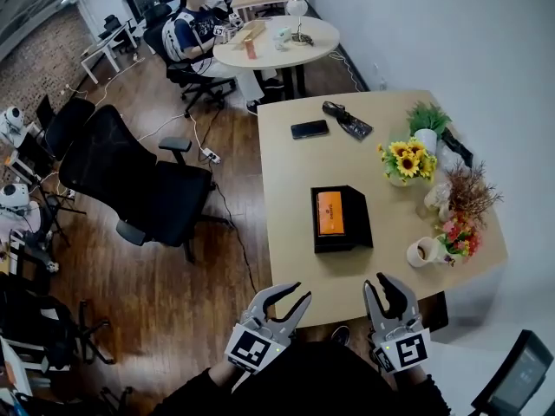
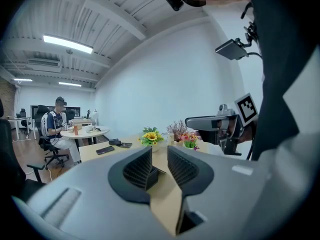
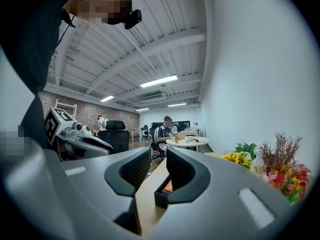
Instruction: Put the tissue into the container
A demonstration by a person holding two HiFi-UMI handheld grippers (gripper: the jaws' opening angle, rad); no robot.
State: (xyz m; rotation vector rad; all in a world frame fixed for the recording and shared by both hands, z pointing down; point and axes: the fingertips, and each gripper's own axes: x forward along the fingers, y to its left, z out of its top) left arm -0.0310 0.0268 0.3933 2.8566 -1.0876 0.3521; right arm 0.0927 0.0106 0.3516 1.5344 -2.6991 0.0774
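left claw (image 2: 159,161) first: pads drawn in narrow, a slim gap between them and nothing in it. right claw (image 3: 158,164), same story, narrow and empty, so neither one has a tissue. both hang side by side just off the near edge of the surface (image 1: 295,258), pointing in over it. straight ahead, near but not touching, sits the black box (image 1: 364,224), and the right claw's own view lines it up just beyond its jaws, with a sliver of orange showing inside. that's the orange pack (image 1: 329,212), lying flat in the box's left half. is that the tissue? my guess is yes, a packet of them, but i can't tell for sure, and no loose tissue shows anywhere else. so the step reads as a ready stance, with no reach begun and no grip made. if the pack is the tissue and the box the container, it already lies where it belongs. if not, the next move calls for a claw to widen, come forward over the edge, drop on the pack from above and pinch across its short sides without snagging the box wall. further out: a mug (image 1: 421,251) and sunflowers (image 1: 408,161) to the right, and a phone (image 1: 310,129) at the far end.
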